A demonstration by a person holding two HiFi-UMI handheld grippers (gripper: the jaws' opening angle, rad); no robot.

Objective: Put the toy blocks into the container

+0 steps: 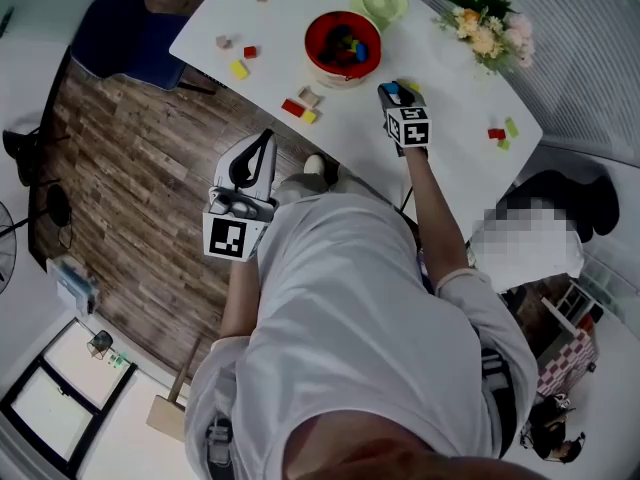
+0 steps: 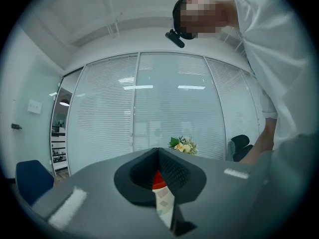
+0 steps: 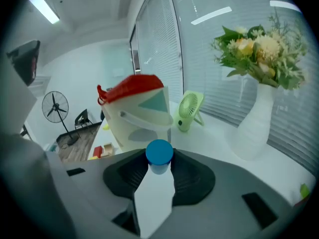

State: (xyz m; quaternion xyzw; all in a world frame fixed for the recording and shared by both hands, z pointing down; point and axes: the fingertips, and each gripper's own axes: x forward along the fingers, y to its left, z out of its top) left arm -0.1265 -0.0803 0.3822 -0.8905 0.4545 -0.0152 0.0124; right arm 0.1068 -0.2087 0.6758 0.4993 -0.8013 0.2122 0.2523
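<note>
White table (image 1: 450, 93) over wood floor (image 1: 130, 158); right tongs (image 1: 393, 93) grip blue block (image 3: 159, 152); left tongs (image 2: 158, 156) closed, empty.

The round red-rimmed container (image 1: 340, 76) stands mid-way along the white counter (image 1: 455, 88), with blocks inside it. Behind it to the right is the small green desk fan (image 1: 381, 3), and farther right the vase of flowers (image 1: 485, 23). A yellow block (image 1: 238, 69) lies left of the container, a red block (image 1: 293, 107) just before it. The right tool (image 1: 393, 91), beside the container's right, carries a blue round block (image 3: 159, 153). The left tool (image 1: 262, 138) is off the counter, above the wooden floor (image 1: 120, 168).
</note>
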